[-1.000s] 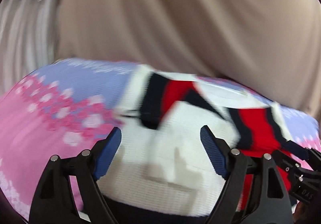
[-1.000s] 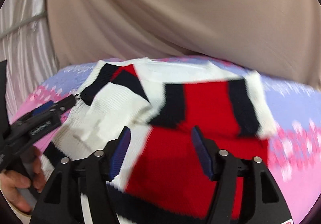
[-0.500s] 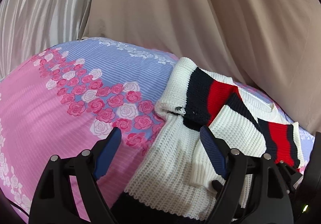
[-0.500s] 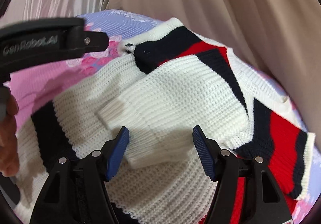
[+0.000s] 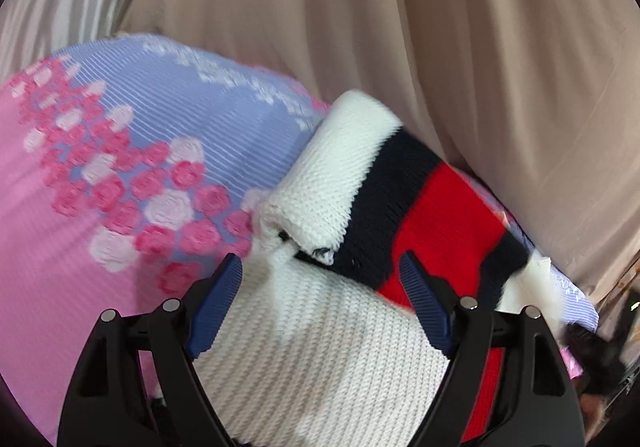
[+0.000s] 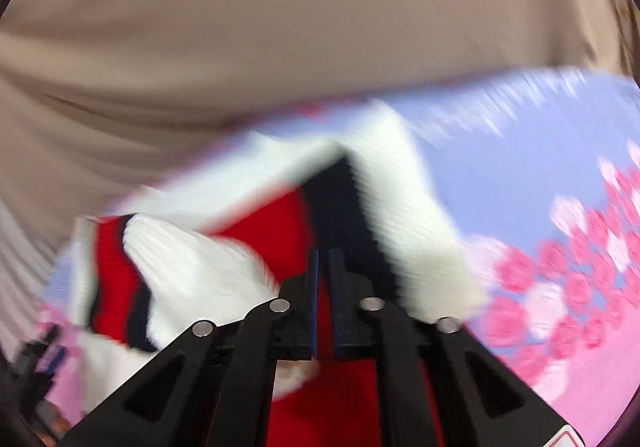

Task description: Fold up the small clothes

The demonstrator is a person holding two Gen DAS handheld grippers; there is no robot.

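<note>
A knitted sweater [image 5: 380, 187] in white, navy and red lies partly folded on a bed, with a striped sleeve laid over its white body. My left gripper [image 5: 320, 259] hovers open just above the white knit, with nothing pinched. In the blurred right wrist view the sweater [image 6: 272, 223] lies ahead with a white sleeve [image 6: 192, 267] on top. My right gripper [image 6: 325, 253] is closing, its blue pads nearly together. I see no cloth between them.
The bed sheet [image 5: 120, 167] is pink and lilac with rose prints; it also shows to the right in the right wrist view [image 6: 540, 187]. A beige curtain [image 5: 360, 27] hangs close behind the bed. A dark blurred gripper shape [image 5: 592, 347] sits at the lower right edge.
The right gripper's jaws went from wide apart to nearly together while its view swung fast across the sweater to the right. The left gripper moved closer over the sweater and stayed open.
</note>
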